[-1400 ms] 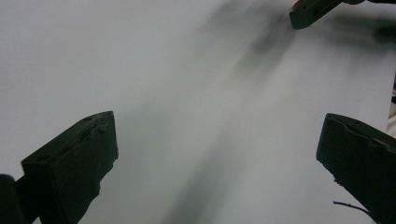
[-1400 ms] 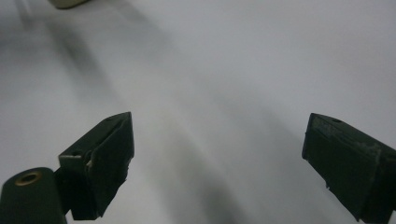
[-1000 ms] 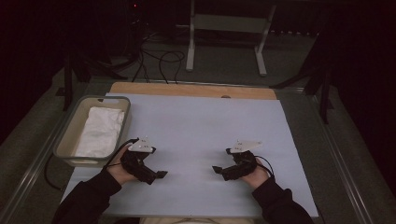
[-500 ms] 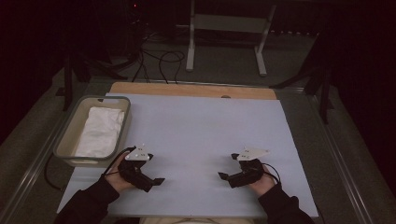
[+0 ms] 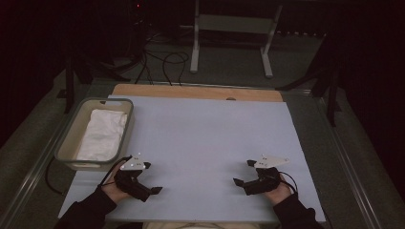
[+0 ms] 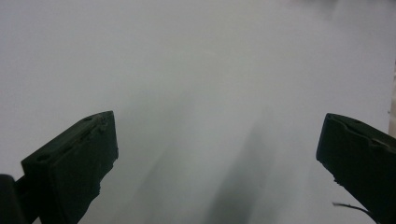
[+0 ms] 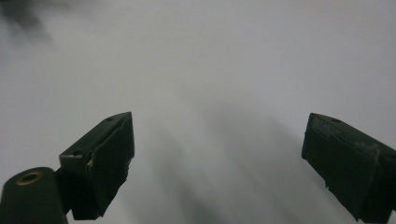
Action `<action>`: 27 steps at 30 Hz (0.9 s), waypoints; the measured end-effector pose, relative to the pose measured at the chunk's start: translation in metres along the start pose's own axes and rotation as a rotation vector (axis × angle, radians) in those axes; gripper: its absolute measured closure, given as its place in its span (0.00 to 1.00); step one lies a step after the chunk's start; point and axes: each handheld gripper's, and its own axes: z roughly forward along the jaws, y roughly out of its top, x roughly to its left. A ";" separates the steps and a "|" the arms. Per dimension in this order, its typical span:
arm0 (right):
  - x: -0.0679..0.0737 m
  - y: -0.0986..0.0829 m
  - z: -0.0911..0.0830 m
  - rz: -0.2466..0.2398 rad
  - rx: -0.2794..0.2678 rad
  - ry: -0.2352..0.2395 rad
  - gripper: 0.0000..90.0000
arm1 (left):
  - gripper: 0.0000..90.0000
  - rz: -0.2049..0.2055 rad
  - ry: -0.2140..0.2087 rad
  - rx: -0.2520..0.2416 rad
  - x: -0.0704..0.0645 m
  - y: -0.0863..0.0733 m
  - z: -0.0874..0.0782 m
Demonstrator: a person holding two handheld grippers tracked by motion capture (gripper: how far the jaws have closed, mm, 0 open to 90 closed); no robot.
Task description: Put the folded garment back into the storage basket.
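Two black two-jaw grippers rest low over the pale blue-grey table mat [image 5: 205,138], one in each of our hands, near its front edge and well apart from each other. Our left gripper [image 5: 152,177] sits at the front left corner, its jaws spread wide and holding nothing; in the left gripper view [image 6: 217,154] we see bare mat between the two black jaws. Our right gripper [image 5: 243,172] lies toward the front right, its jaws also spread and empty, and the right gripper view [image 7: 217,154] shows the same plain surface between them. Each carries a grey three-cornered plate on top.

Just beyond our left gripper stands a shallow rectangular grey-green plastic bin [image 5: 67,143] at the mat's left edge, and a folded white cloth [image 5: 101,134] lies flat inside it. Neither gripper touches the bin or the cloth.
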 end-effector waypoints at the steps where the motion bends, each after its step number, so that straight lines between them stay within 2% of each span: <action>1: 0.000 -0.001 -0.001 -0.001 -0.003 -0.005 0.11 | 0.00 0.000 0.001 -0.002 0.000 -0.002 -0.001; 13: -0.009 -0.013 -0.014 0.019 -0.012 -0.043 0.11 | 0.00 -0.025 0.009 -0.041 0.004 -0.016 -0.009; 15: -0.009 -0.013 -0.012 0.003 -0.011 -0.055 0.11 | 0.00 -0.029 0.012 -0.060 0.005 -0.016 -0.012; 18: -0.009 -0.014 -0.010 0.002 -0.008 -0.050 0.11 | 0.00 -0.030 0.012 -0.071 0.005 -0.018 -0.014; 27: -0.006 -0.012 -0.007 -0.007 -0.008 -0.041 0.11 | 0.00 -0.011 0.006 -0.062 0.001 -0.019 -0.013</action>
